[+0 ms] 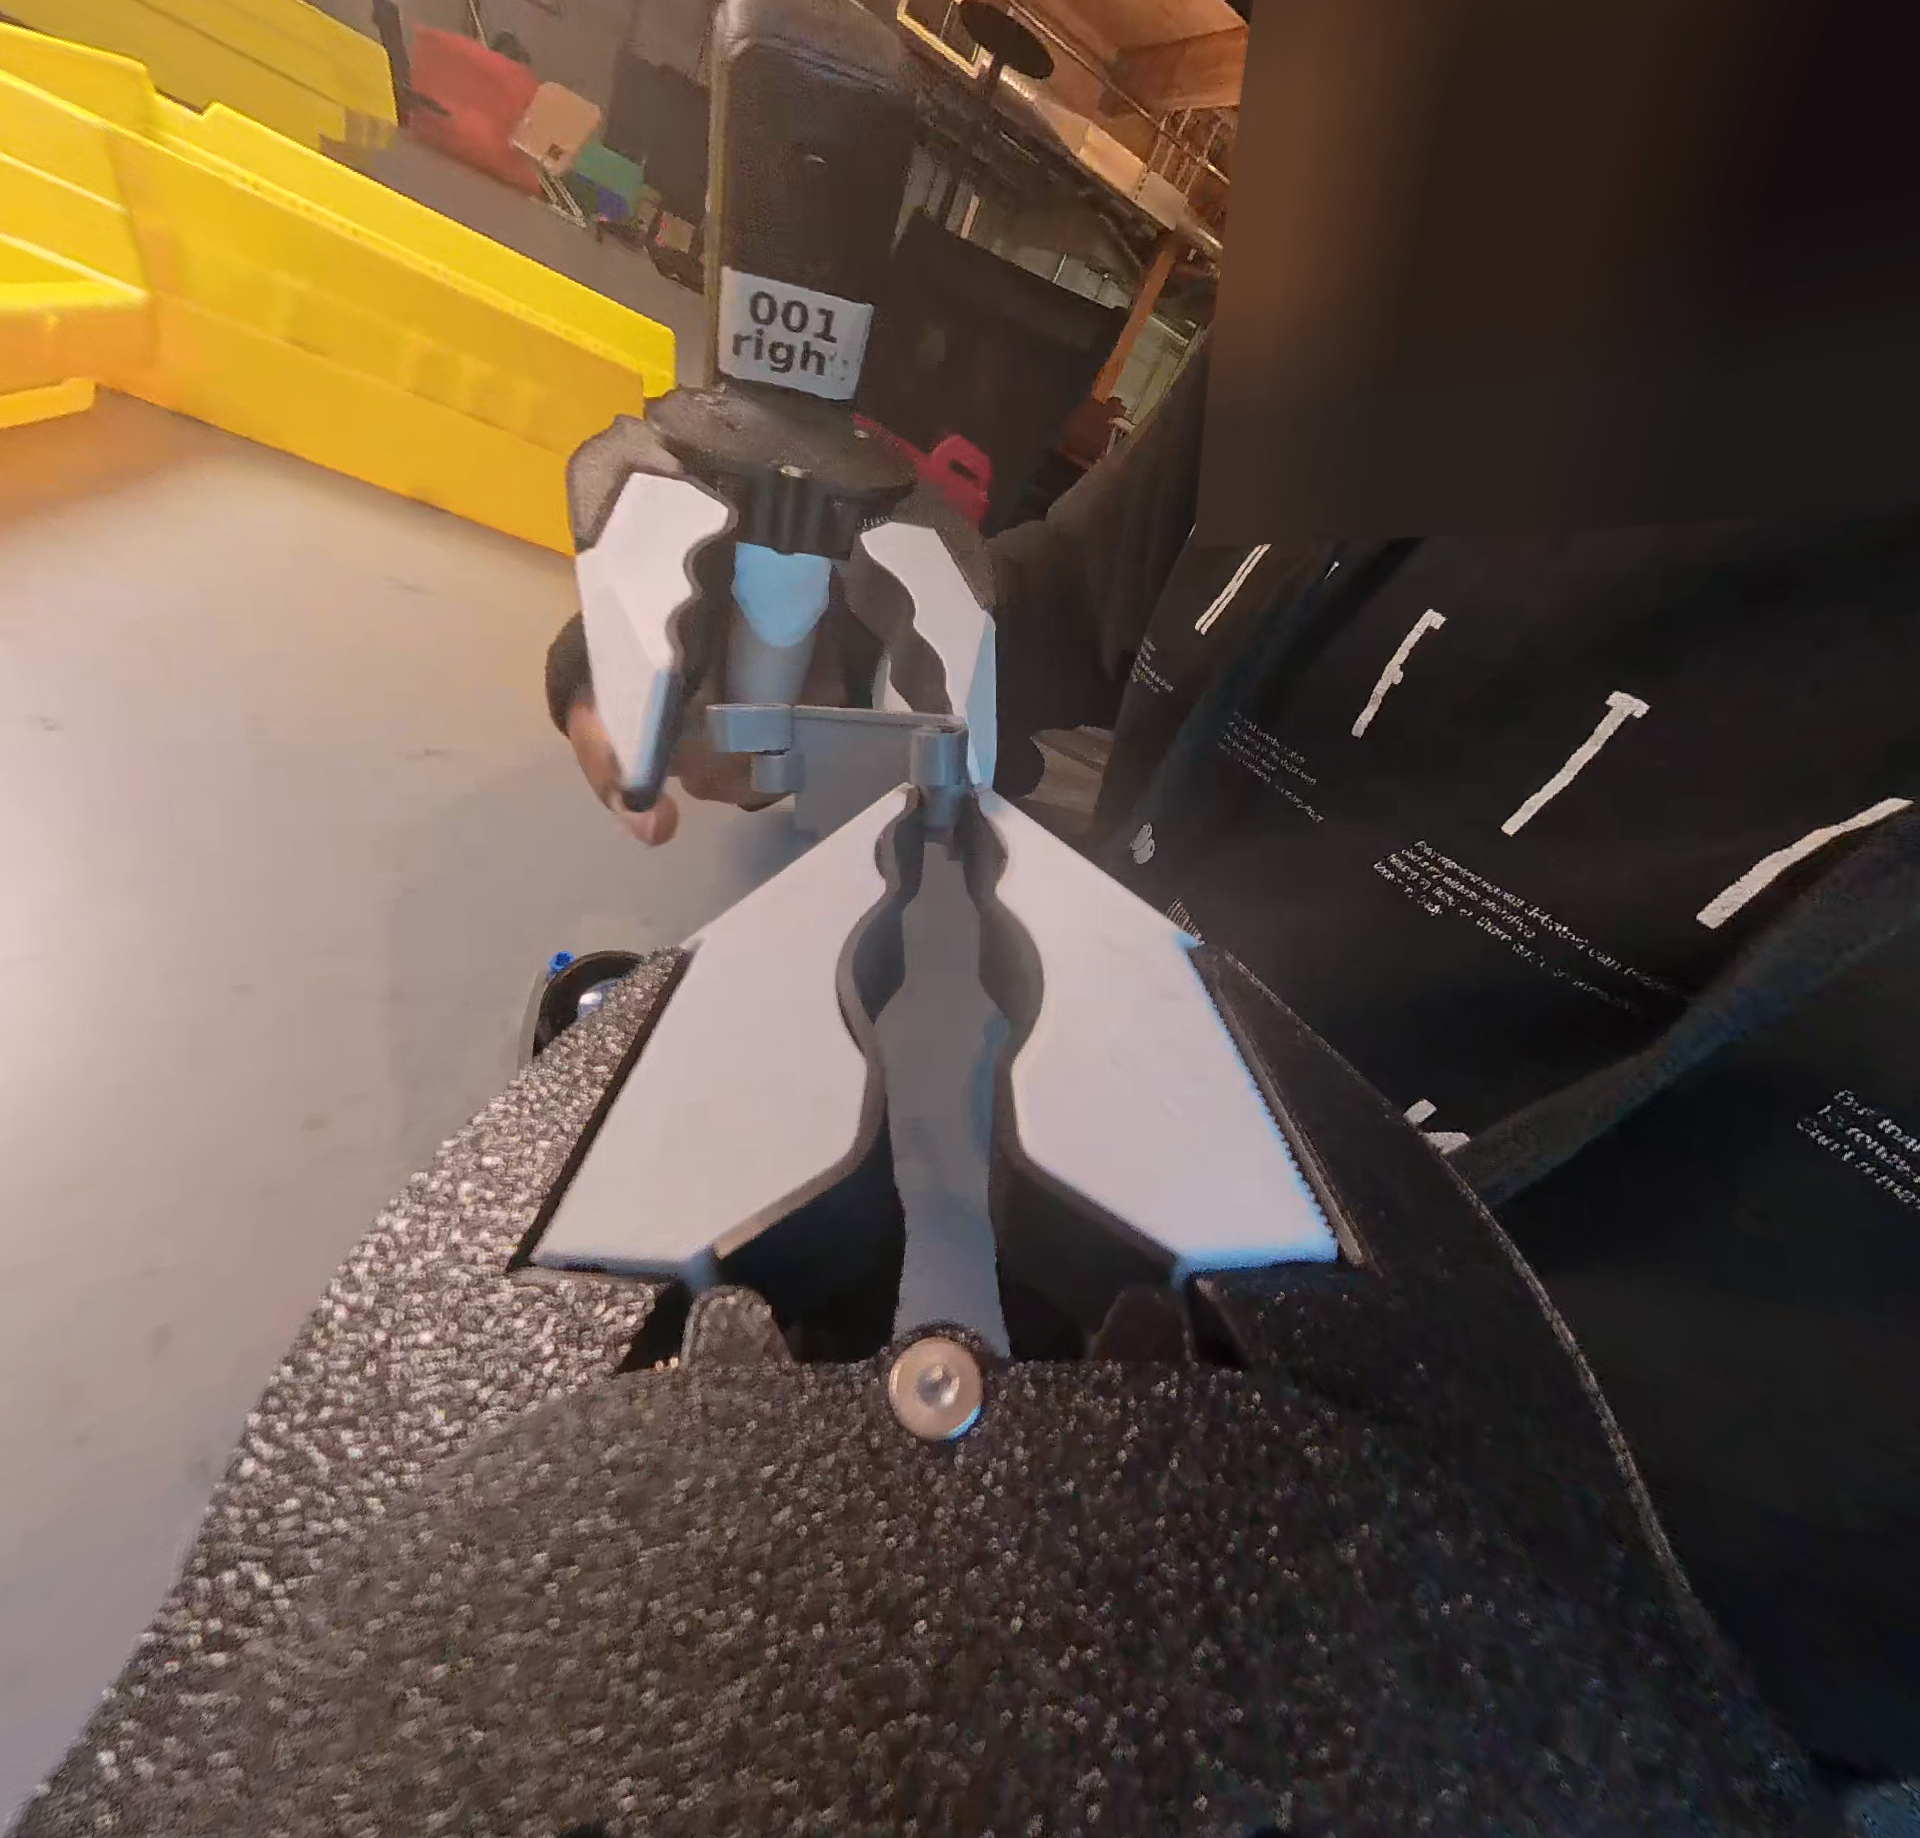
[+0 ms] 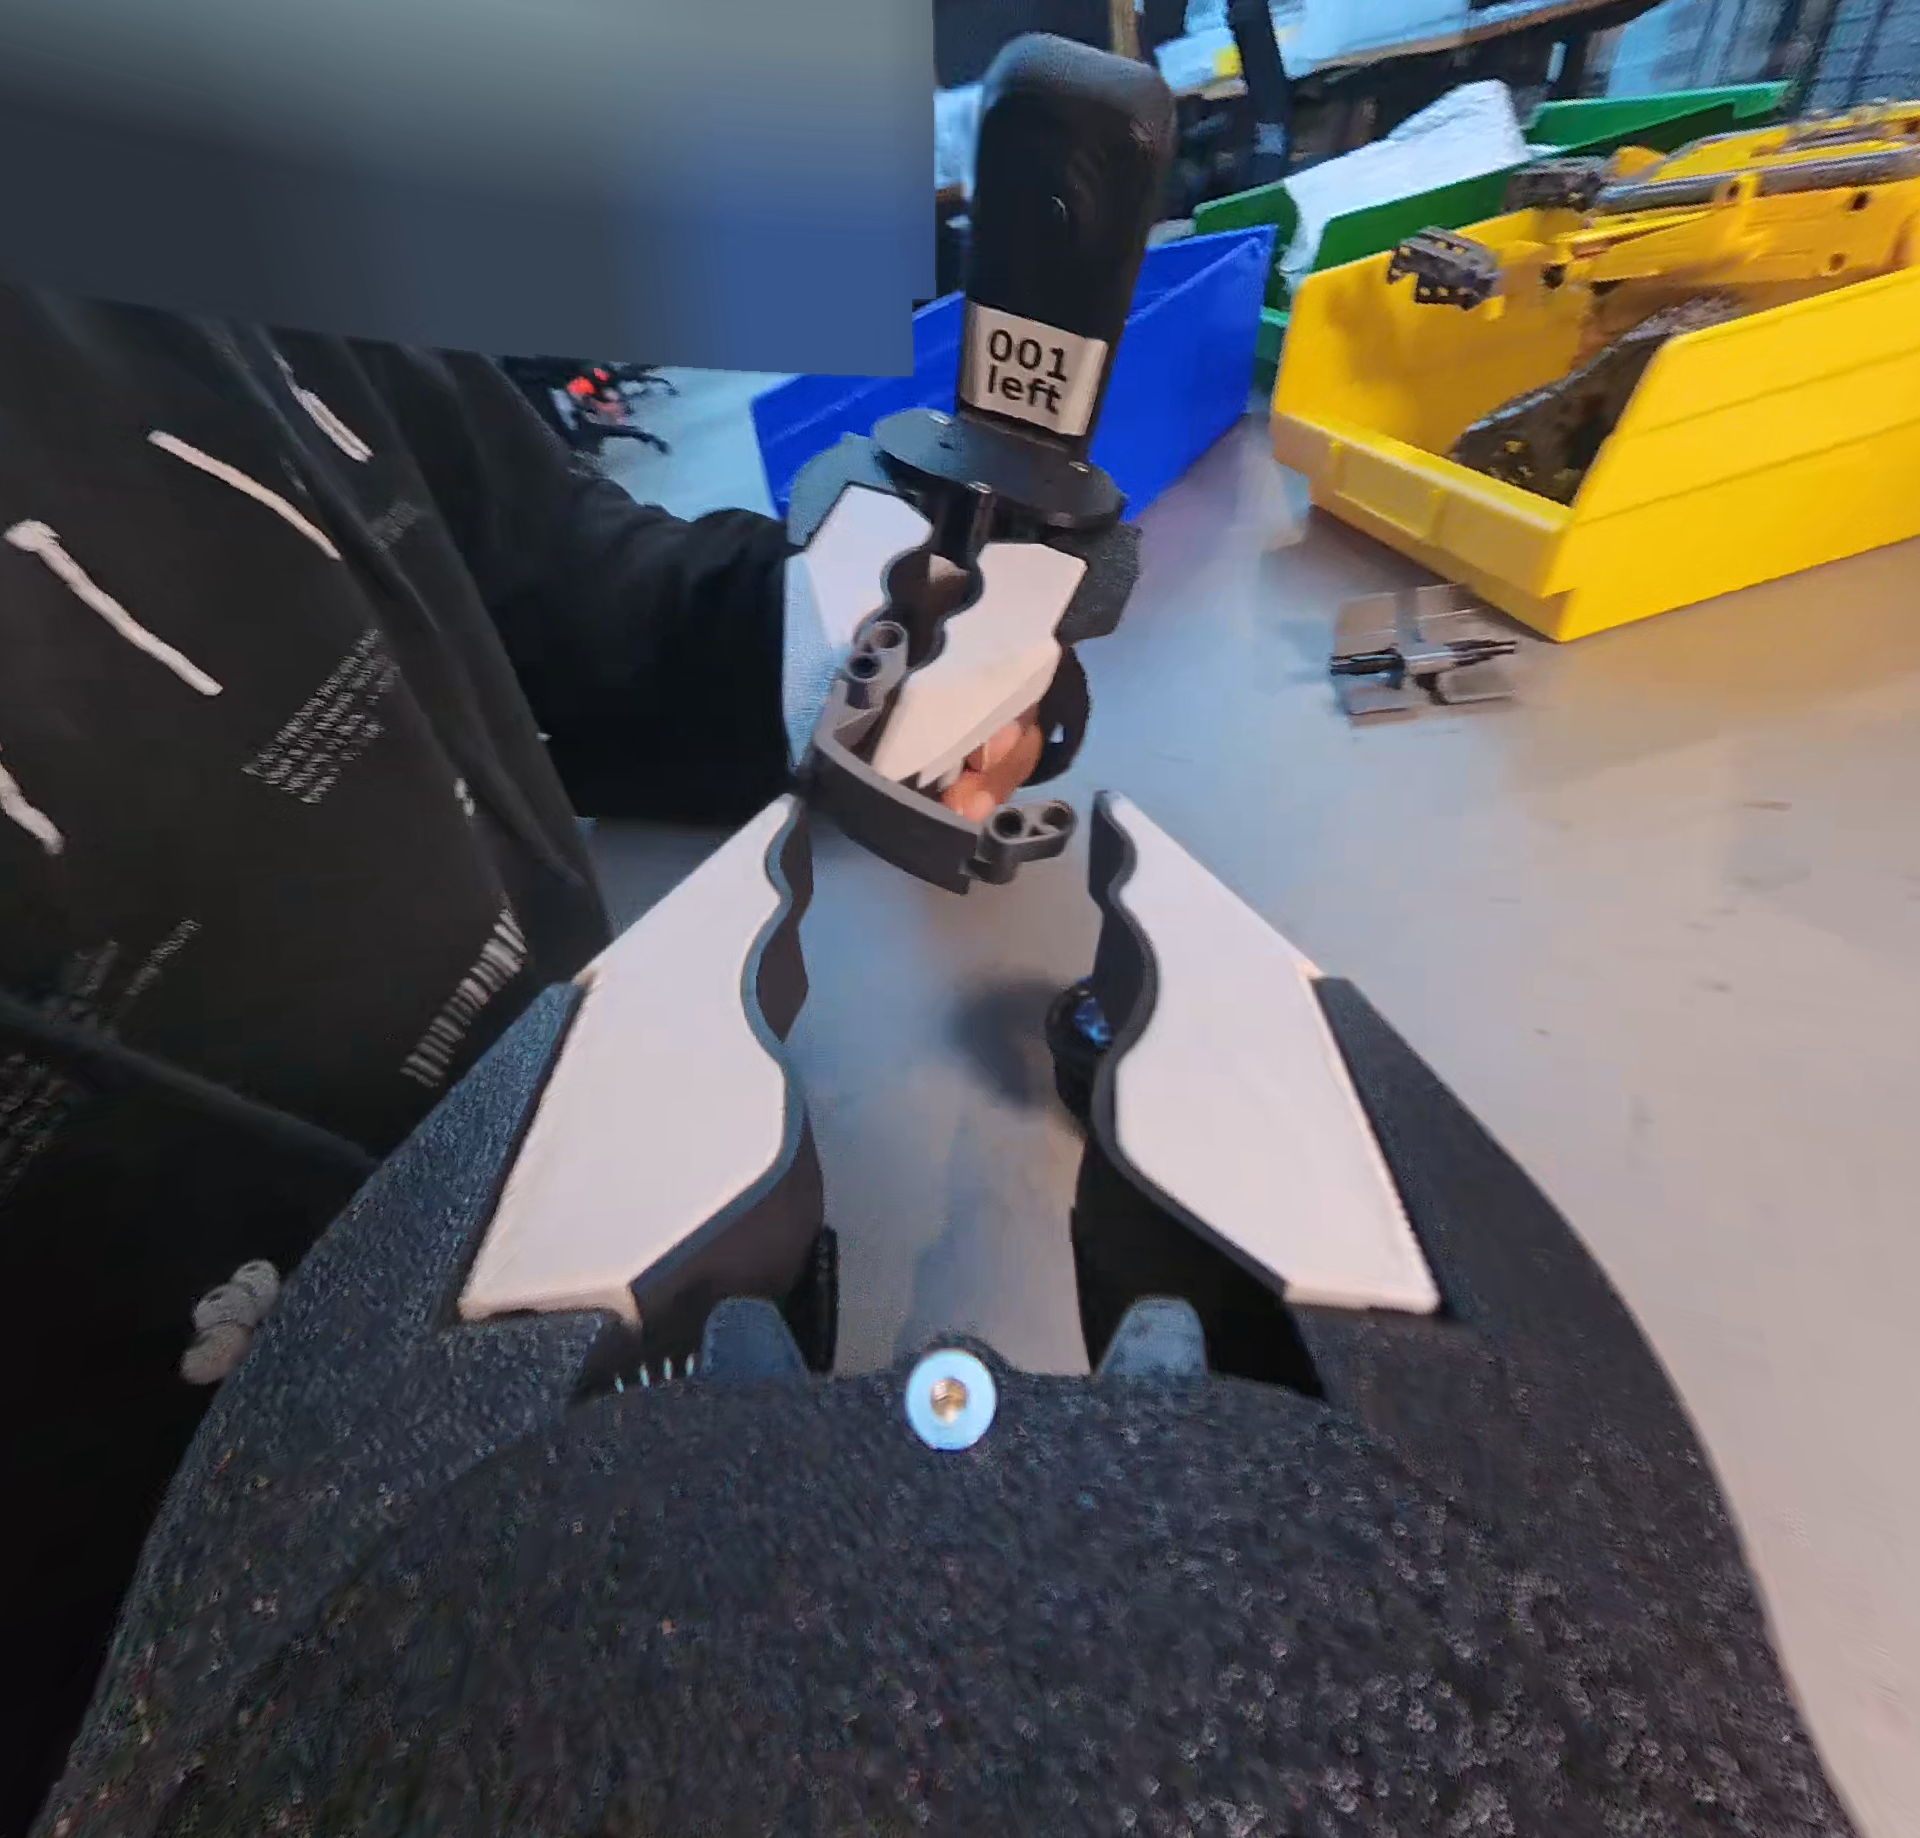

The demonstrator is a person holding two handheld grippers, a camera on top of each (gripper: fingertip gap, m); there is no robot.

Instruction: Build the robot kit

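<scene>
Fingers point(image 1: 748, 1082) of the left gripper point(image 1: 940, 812) are closed on one end of a grey bracket point(image 2: 894, 817), held above the bench point(image 2: 1455, 957); the right gripper point(image 2: 951, 812) is spread open just beside its free end. Pinched only at the tips, the bracket could be twisted loose if knocked. Yellow bins point(image 2: 1558, 541) are seen beyond

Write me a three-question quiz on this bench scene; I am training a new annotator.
1. True or false: the right gripper has its jaws shut.
2. The left gripper holds: A a screwdriver; B a dark grey curved part; C a red cup.
3. Fill in: the bin nearest the flat metal piece is coloured ____.
Key: 1 false; 2 B; 3 yellow.
</scene>
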